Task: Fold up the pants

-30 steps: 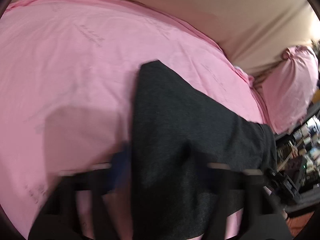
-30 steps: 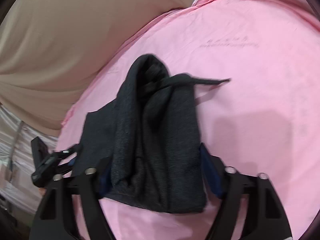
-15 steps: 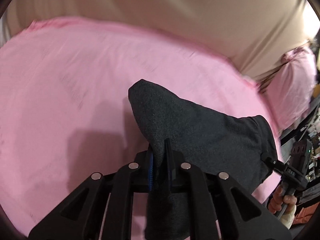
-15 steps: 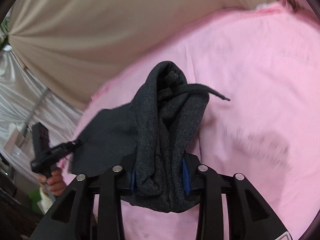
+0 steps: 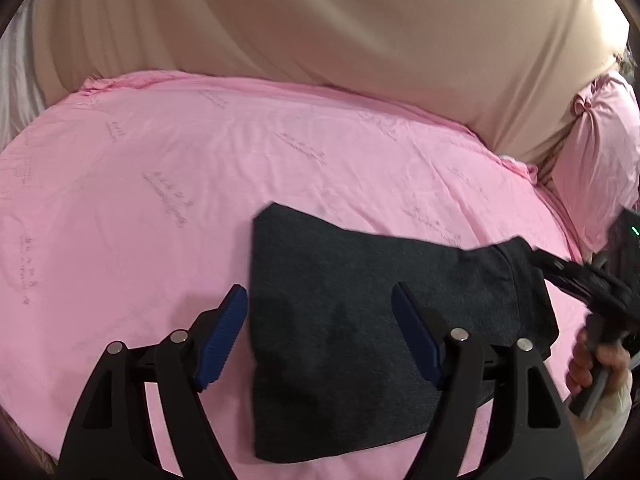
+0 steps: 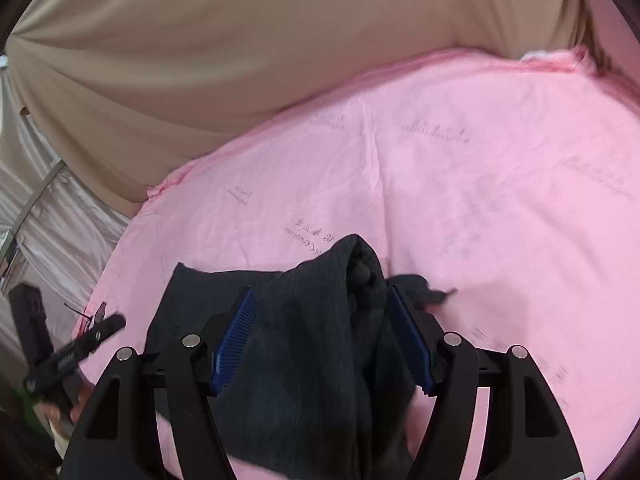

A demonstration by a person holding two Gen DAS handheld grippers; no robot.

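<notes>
The dark grey pants (image 5: 340, 360) lie folded flat on the pink sheet (image 5: 160, 200). My left gripper (image 5: 318, 290) hovers over their left edge; its jaws are opening, and the blue pads (image 5: 224, 336) stand wide, clear of the cloth. In the right wrist view the bunched waist end of the pants (image 6: 312, 360), with a drawstring (image 6: 436, 296) sticking out, sits between the pads of my right gripper (image 6: 322, 291). Its jaws are opening too, and the pads no longer pinch the cloth. Each view shows the other gripper at the pants' far end.
A beige padded wall (image 5: 320, 20) rises behind the bed. A pink pillow (image 5: 600, 152) sits at the far right. A hand (image 5: 592, 364) holds the right gripper's handle (image 5: 580, 280). Pale curtains (image 6: 48, 220) hang beyond the bed's left edge.
Half a second ago both grippers were shut on the pants and held them up. Now both sets of jaws have spread and the pants have dropped flatter onto the sheet.
</notes>
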